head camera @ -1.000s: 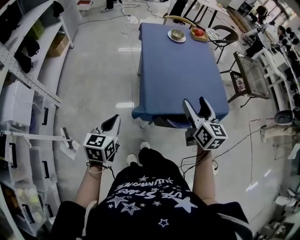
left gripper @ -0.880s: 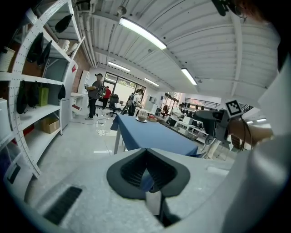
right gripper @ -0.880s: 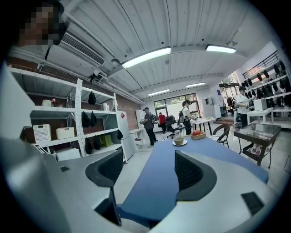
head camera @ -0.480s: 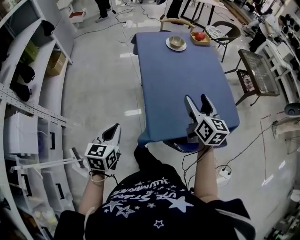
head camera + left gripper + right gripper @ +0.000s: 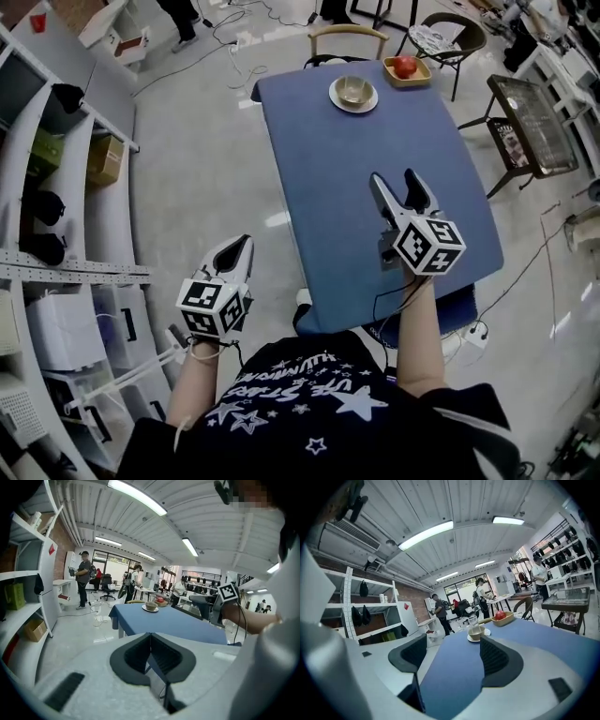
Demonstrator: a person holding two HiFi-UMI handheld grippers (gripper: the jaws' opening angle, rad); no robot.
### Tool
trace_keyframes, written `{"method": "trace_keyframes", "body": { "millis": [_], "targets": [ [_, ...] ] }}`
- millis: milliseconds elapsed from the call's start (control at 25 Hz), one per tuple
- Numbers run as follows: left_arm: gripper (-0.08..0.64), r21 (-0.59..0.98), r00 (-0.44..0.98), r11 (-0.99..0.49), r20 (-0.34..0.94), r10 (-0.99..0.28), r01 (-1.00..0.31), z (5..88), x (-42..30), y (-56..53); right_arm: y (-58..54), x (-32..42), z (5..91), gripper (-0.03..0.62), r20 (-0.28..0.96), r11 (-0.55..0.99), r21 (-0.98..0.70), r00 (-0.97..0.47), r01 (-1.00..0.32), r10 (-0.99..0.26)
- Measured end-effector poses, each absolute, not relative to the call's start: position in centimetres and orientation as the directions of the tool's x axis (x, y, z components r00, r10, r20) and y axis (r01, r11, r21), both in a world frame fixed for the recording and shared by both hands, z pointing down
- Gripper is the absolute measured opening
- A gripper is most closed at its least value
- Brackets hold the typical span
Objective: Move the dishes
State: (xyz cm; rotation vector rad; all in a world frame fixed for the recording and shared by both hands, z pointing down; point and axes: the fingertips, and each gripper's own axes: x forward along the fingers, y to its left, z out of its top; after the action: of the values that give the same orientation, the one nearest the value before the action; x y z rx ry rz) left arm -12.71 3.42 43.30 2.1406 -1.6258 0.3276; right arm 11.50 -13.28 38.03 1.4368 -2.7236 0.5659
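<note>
At the far end of the blue table point(image 5: 375, 178) sits a white plate carrying a tan bowl point(image 5: 353, 92) point(image 5: 476, 633) point(image 5: 151, 606). Right of it is a wooden dish holding a red apple point(image 5: 406, 67) point(image 5: 501, 617). My right gripper point(image 5: 395, 180) point(image 5: 454, 654) hovers over the table's near half, open and empty, aimed at the dishes, still far from them. My left gripper point(image 5: 236, 249) point(image 5: 150, 637) is shut on nothing, held off the table's left side over the floor.
White storage shelves point(image 5: 56, 216) line the left side. A wooden chair point(image 5: 334, 37) and a dark chair point(image 5: 448, 36) stand beyond the table's far end, and a wire rack point(image 5: 532, 112) at the right. People point(image 5: 83, 576) stand in the background.
The table has come closer and now lies under my right gripper. Both grippers keep the same pose and jaw state.
</note>
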Motion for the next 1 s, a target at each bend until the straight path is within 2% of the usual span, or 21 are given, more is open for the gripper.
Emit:
{"method": "trace_keyframes", "body": {
  "millis": [520,840,1000],
  "targets": [
    [0.02,0.191,0.358,-0.304,0.44,-0.823,-0.933,43.9,-14.9,-6.6,-24.0,8.9,37.0,0.337,0.191,0.489,-0.257,-0.54,-0.833,-0.82],
    [0.02,0.167,0.477,-0.45,0.409,-0.778,-0.877,44.5,-15.5,-17.1,-32.1,5.2,40.1,0.336,0.269,0.445,-0.174,-0.477,-0.879,-0.837],
    [0.02,0.193,0.5,-0.463,0.388,-0.774,-0.865,44.6,-16.7,-22.1,-36.2,4.3,41.3,0.336,0.311,0.404,-0.142,-0.428,-0.904,-0.848]
  ]
}}
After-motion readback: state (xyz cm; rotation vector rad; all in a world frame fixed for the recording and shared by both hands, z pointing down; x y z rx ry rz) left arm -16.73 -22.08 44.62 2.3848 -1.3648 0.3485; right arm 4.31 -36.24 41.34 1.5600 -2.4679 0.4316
